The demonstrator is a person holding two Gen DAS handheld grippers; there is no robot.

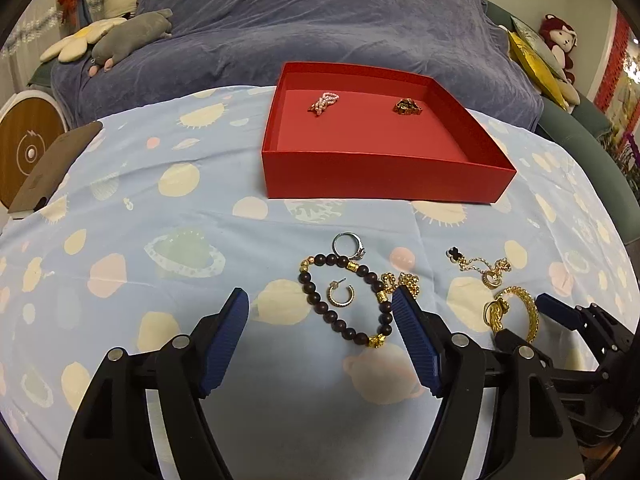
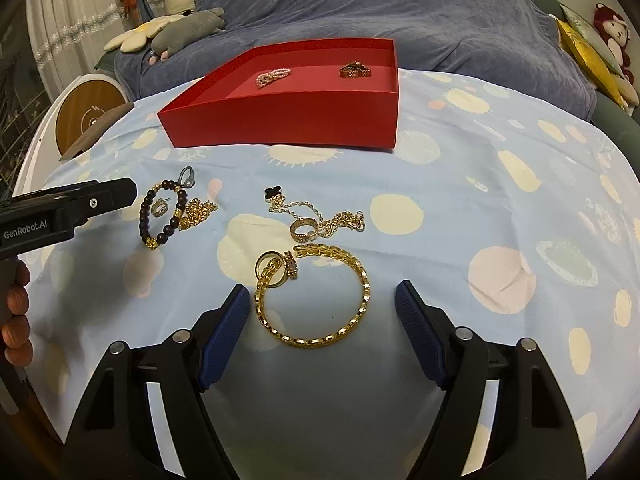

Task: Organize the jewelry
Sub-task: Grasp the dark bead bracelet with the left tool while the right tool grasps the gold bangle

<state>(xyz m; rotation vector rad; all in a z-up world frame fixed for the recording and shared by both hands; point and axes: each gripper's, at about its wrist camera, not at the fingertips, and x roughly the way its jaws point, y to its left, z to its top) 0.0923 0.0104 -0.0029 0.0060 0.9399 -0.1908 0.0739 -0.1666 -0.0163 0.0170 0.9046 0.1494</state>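
The jewelry is split between two places: a pearl piece [image 1: 324, 103] and a gold piece [image 1: 407, 106] already lie well apart on the floor of the red box [image 1: 384, 184], which suggests that each item is being given its own spot there, while the rest is spread on the cloth-covered worktop [image 1: 160, 240] in front of the box. A gold bracelet [image 2: 316, 296] with rings hooked on its end [image 2: 276, 268] is framed between the blue pads of the right hand-held gripper [image 2: 320, 308], whose fingers are spread wide with nothing held; it is judged to be lined up for the next pick. The left hand-held gripper [image 1: 320, 316] is likewise spread apart and empty, with the bead bracelet [image 1: 344, 296] and a hoop earring [image 1: 341, 295] between its fingers. The silver ring [image 1: 349, 246] touching the beads is seen plainly from the left wrist, whereas it is small and edge-on in the right view. Only the right view shows the chain necklace with its black clover [image 2: 316, 212] in full and the person's fingers [image 2: 16, 320] on the left tool.
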